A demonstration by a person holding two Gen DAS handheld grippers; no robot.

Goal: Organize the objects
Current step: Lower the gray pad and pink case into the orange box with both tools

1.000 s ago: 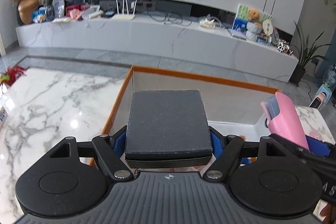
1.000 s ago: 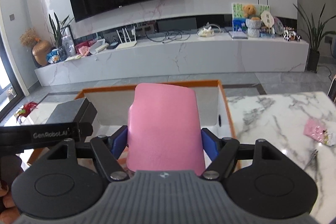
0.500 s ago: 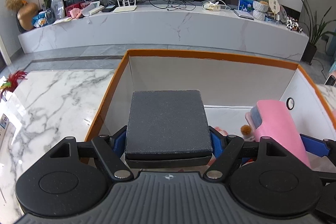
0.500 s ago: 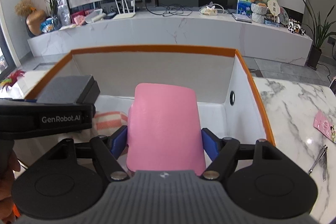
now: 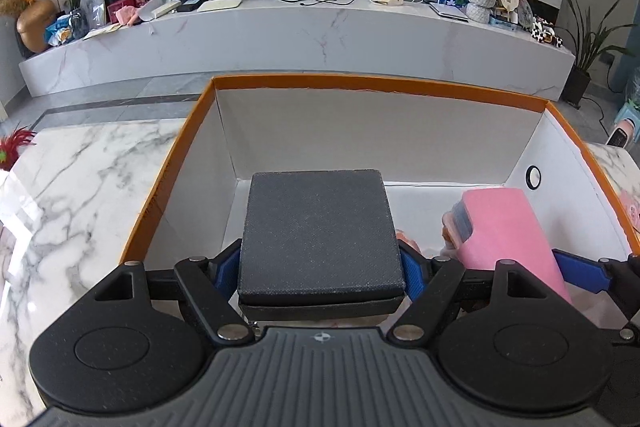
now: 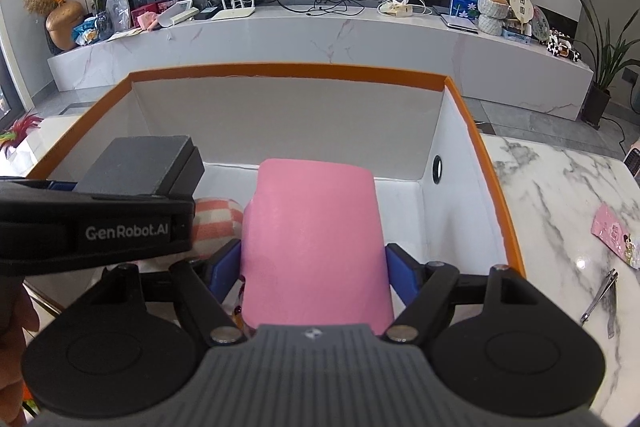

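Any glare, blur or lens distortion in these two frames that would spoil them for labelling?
Left wrist view: sharp; fisheye bends the orange-rimmed box; window glare on the marble table; dark box evenly lit. Right wrist view: equally sharp; corners vignetted; a glare spot on the table beside the nail clippers; pink case unshadowed.

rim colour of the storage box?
Orange, running along the top edge of the storage box with white walls inside. Clearest in the left wrist view.

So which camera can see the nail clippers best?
The right wrist view: the nail clippers lie in plain sight on the marble table, right of the box. The left wrist view doesn't show them at all; its right edge stops at the box.
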